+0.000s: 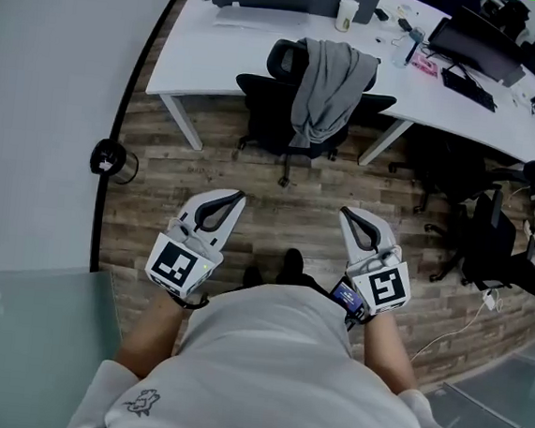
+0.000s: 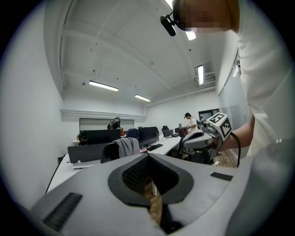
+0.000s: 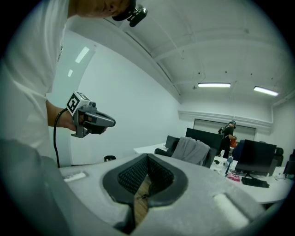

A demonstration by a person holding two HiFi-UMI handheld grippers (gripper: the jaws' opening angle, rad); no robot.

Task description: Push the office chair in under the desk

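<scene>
A black office chair (image 1: 288, 102) with a grey garment (image 1: 329, 87) draped over its back stands in front of the white desk (image 1: 217, 58), its seat partly under the desk edge. Both grippers are held side by side well short of the chair, above the wood floor. My left gripper (image 1: 238, 198) is shut with nothing in it, and my right gripper (image 1: 345, 213) is shut and empty too. In the left gripper view the chair (image 2: 120, 150) shows beyond the closed jaws, with the right gripper (image 2: 203, 138) alongside. The right gripper view shows the chair (image 3: 191, 151) and the left gripper (image 3: 92, 120).
A small black round bin (image 1: 113, 160) sits by the curved wall at the left. More black chairs (image 1: 490, 244) and a white cable lie at the right. The desk carries monitors, a keyboard and a cup (image 1: 347, 14). A person (image 3: 229, 133) stands far back.
</scene>
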